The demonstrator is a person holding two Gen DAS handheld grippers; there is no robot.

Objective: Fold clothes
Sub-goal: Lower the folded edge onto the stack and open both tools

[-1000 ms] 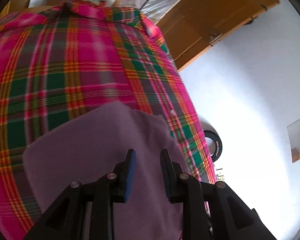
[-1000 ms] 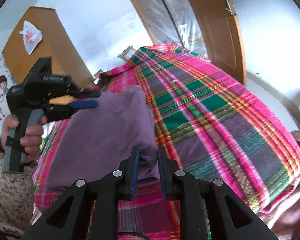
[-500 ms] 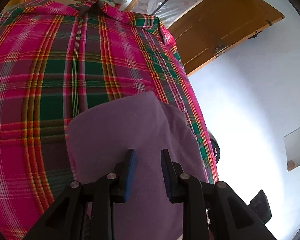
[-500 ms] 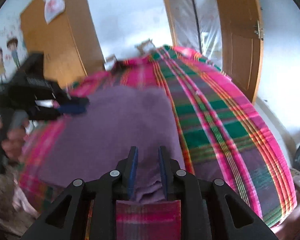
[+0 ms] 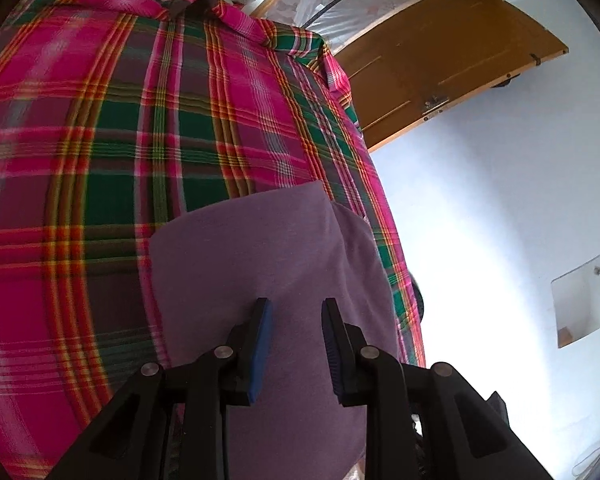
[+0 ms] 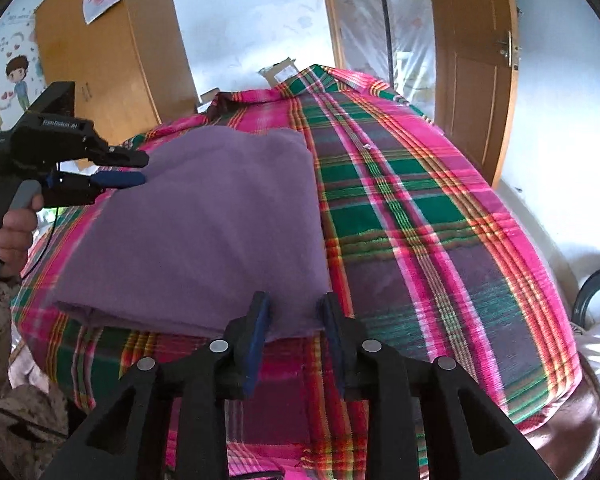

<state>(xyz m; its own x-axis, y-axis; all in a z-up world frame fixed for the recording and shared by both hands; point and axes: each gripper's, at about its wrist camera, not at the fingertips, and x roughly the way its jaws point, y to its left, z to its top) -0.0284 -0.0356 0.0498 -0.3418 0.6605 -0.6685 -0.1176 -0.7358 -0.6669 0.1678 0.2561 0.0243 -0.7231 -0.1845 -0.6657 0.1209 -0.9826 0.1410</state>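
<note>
Plaid bedspread (image 6: 440,216), pink, green and orange, covers the whole bed. Folded purple garment (image 6: 204,232) lies flat on it, toward the person's side. The right gripper (image 6: 294,312) hovers at the garment's near edge, jaws apart, nothing between them. The left gripper (image 6: 130,168) sits at the far left corner, fingers parted with a gap; whether they touch the cloth is hard to judge. A hand (image 6: 14,232) grasps its handle.
</note>
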